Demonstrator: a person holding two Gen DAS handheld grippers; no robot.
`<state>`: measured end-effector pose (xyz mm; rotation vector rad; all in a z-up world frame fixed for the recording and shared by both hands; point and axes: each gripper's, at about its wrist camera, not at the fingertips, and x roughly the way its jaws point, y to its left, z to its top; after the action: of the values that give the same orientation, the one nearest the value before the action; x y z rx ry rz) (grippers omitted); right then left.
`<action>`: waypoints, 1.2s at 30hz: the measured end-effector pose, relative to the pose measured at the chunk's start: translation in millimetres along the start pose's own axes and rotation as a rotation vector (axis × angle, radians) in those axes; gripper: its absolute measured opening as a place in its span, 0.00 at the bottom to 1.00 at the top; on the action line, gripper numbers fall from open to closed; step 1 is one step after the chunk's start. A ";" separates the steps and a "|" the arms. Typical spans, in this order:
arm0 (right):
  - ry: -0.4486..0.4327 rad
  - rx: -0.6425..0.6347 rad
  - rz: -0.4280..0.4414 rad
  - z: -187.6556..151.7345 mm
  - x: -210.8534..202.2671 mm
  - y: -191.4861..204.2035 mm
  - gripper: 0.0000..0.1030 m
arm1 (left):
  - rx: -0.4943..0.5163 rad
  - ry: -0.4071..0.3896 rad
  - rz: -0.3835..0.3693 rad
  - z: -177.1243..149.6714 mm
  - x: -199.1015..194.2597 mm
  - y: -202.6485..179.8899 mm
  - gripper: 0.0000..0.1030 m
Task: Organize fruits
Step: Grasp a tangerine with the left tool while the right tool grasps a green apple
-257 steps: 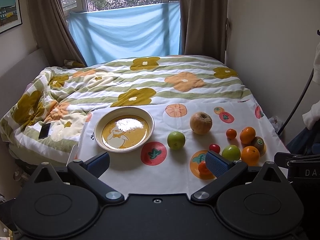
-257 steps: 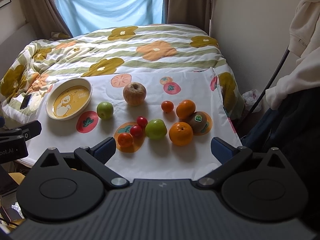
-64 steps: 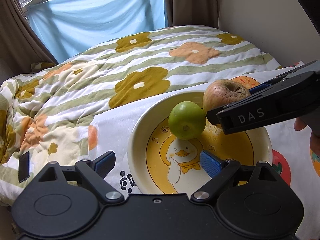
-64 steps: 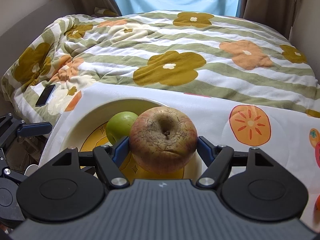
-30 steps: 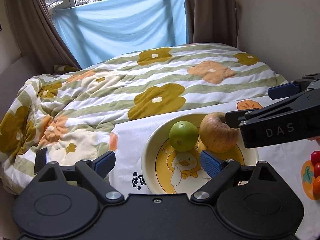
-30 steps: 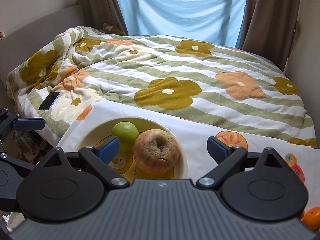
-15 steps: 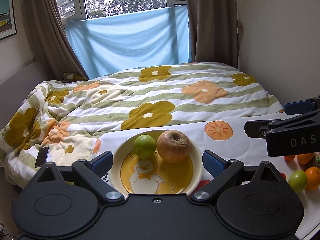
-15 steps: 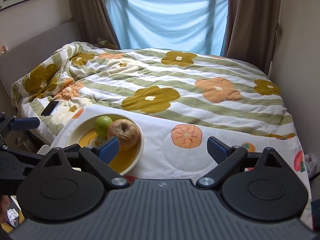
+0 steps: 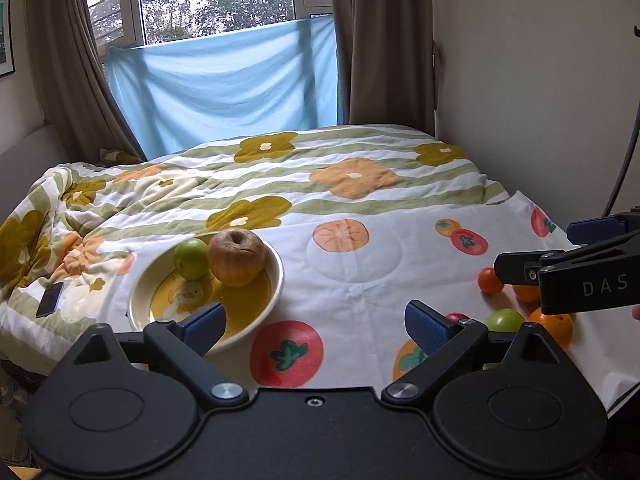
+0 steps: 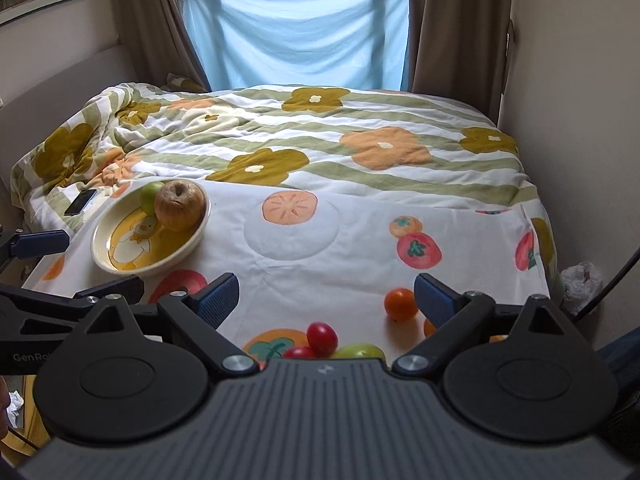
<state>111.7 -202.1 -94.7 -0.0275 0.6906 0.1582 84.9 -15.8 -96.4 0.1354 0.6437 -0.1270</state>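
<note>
With the bowl (image 10: 105,258) already holding the brown apple (image 10: 179,204) off to my left, the leftover fruit sits right under my right tool (image 10: 326,298), jaws wide and empty, small orange (image 10: 400,304) nearest; left tool (image 9: 316,322) is spread empty too, farther off.

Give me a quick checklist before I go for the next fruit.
1. Left gripper open and empty: ok.
2. Right gripper open and empty: ok.
3. Brown apple and green apple sitting inside the plate: ok.
4. Room left in the plate: ok, the near half is bare.
5. Small orange free to grab: ok, it stands apart.
6. Fruit count under the right gripper: cannot tell, partly hidden.
</note>
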 end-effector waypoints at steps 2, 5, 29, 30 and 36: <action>0.011 -0.021 -0.008 -15.4 1.5 -9.7 1.00 | -0.001 0.018 -0.019 -12.7 4.3 -11.2 0.95; 0.020 -0.053 -0.001 -36.1 7.4 -22.1 1.00 | 0.015 0.039 -0.024 -28.9 12.8 -27.2 0.95; 0.072 -0.255 0.172 -72.4 66.4 -47.9 1.00 | 0.150 0.138 -0.151 -69.2 84.0 -89.7 0.59; 0.075 -0.258 0.174 -71.9 67.6 -47.8 1.00 | 0.146 0.138 -0.154 -68.8 84.5 -89.4 0.54; 0.091 -0.252 0.185 -69.5 71.5 -47.0 1.00 | 0.143 0.140 -0.162 -67.2 84.9 -88.7 0.43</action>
<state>129.4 -244.3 -195.1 -0.2138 0.7605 0.4233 98.4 -98.3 -208.5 0.2313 0.7854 -0.3221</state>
